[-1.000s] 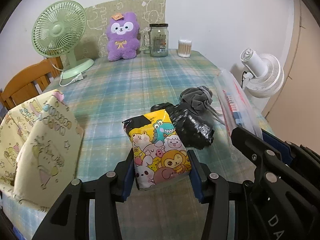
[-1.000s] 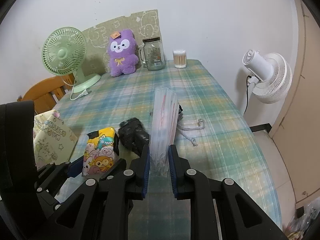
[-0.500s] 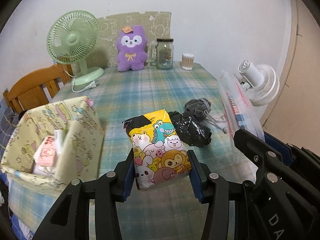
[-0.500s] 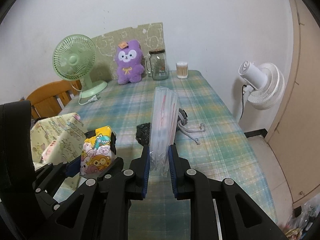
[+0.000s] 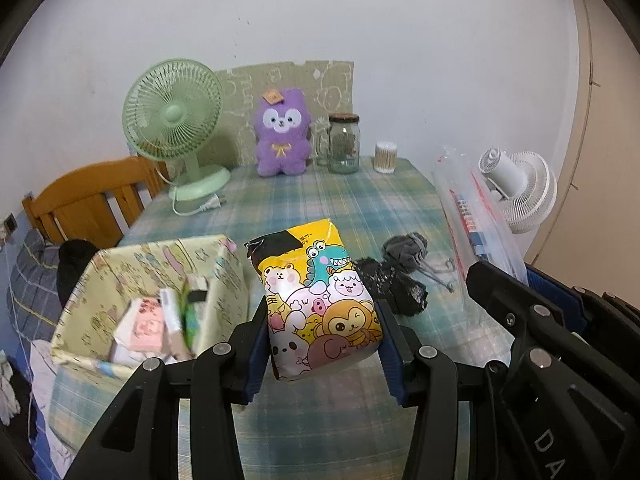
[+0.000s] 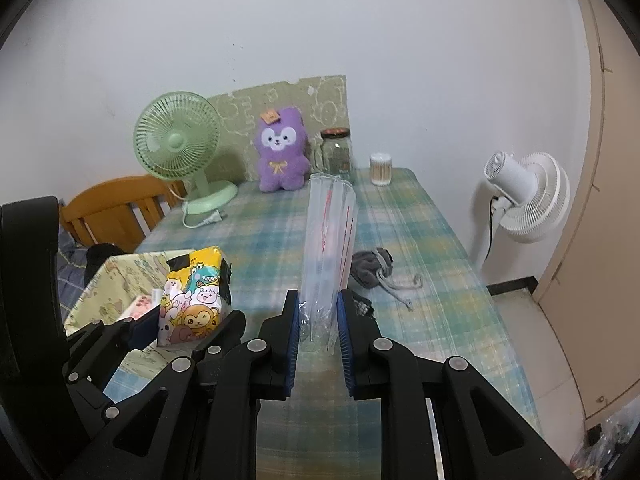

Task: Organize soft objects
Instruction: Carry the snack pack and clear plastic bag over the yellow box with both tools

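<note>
I see the yellow cartoon-animal pack held up off the surface, just beside the open patterned fabric bin. The clear plastic bag stands upright, pinched. A black lace piece and grey drawstring pouch lie on the plaid surface.

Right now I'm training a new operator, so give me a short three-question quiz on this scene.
1. True or false: the left gripper grips the cartoon pack.
2. What does the right gripper hold: A) clear plastic bag, B) glass jar?
3. Which soft items lie on the tablecloth?

Key: 1 true. 2 A. 3 the grey drawstring pouch and the black bundle.
</note>
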The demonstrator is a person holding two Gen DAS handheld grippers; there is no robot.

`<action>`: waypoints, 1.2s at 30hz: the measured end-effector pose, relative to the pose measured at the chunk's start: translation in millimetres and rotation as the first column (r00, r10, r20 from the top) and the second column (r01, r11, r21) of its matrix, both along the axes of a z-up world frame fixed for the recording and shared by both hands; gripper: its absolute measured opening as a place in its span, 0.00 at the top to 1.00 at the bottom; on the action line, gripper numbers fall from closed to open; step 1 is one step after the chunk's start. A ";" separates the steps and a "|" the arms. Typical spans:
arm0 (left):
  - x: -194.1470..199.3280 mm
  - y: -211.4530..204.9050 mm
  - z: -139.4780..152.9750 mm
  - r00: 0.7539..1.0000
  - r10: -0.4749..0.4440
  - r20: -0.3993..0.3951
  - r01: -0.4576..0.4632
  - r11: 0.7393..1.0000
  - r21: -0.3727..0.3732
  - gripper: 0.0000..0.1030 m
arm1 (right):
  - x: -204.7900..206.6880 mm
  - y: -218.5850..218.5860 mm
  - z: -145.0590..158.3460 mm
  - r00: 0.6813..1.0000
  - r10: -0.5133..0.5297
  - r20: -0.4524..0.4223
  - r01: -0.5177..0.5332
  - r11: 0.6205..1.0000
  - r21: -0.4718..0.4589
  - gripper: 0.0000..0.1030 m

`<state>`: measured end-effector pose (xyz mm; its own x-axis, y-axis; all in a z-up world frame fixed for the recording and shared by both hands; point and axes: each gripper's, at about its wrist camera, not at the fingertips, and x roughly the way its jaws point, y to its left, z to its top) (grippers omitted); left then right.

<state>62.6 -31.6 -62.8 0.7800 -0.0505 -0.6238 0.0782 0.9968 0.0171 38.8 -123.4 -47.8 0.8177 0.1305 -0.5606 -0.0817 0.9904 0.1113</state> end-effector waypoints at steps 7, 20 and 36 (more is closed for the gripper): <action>-4.8 13.7 16.0 0.999 0.016 0.037 -0.017 1.000 0.011 0.52 | -0.5 14.8 15.4 0.999 0.032 0.031 -0.032 0.999 0.002 0.79; 1.4 46.2 34.7 0.994 0.063 0.090 -0.067 0.996 0.051 0.52 | 15.2 52.5 31.8 0.992 0.108 0.057 -0.107 0.994 -0.021 0.80; 19.8 95.2 28.8 0.989 0.109 0.103 -0.118 0.989 0.085 0.52 | 43.1 105.5 26.7 0.981 0.189 0.043 -0.188 0.982 -0.027 0.80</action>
<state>82.4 63.6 -34.0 0.8349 0.0949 -0.5421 -0.0415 0.9931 0.1098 82.0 -17.9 -21.2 0.8039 0.2724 -0.5286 -0.2720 0.9589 0.0805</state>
